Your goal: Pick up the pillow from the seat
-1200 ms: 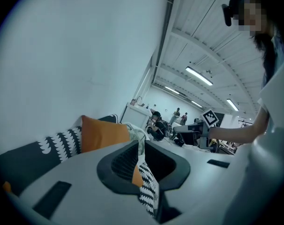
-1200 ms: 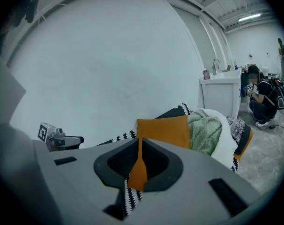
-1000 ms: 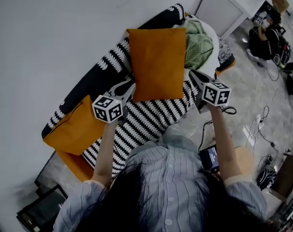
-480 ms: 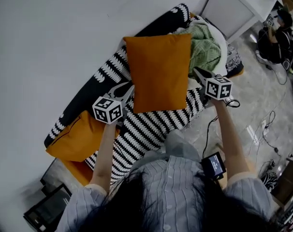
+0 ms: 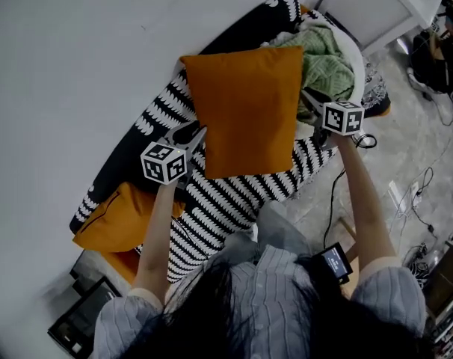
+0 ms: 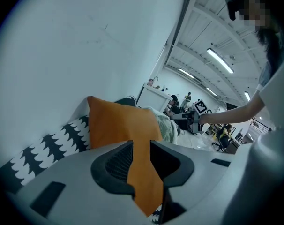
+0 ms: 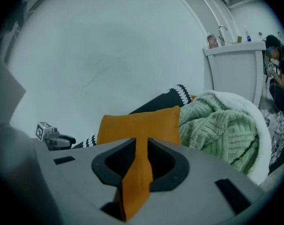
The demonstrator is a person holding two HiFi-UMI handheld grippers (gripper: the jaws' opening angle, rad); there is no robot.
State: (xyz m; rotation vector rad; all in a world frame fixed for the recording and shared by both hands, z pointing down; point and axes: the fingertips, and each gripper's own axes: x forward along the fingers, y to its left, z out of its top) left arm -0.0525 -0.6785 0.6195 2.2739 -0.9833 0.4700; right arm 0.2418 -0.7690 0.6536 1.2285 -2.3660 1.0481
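Observation:
An orange square pillow (image 5: 245, 111) hangs upright over the black-and-white patterned seat (image 5: 234, 193), held by its two side edges. My left gripper (image 5: 196, 134) is at the pillow's left edge. In the left gripper view a strip of the pillow's fabric (image 6: 118, 123) runs between the jaws of the left gripper (image 6: 141, 158), which are opening while still pinching it. My right gripper (image 5: 307, 96) is at the pillow's right edge. The right gripper (image 7: 138, 161) is shut on a fold of the pillow (image 7: 142, 123).
A second orange pillow (image 5: 122, 219) lies at the seat's left end. A green blanket (image 5: 327, 54) is heaped at the right end, below a white cabinet (image 5: 376, 6). Cables (image 5: 417, 200) trail on the floor at the right. A dark screen (image 5: 81, 316) lies bottom left.
Both grippers have gone up and slightly outward with the pillow, which now looks larger and higher over the seat. The left jaws have parted slightly.

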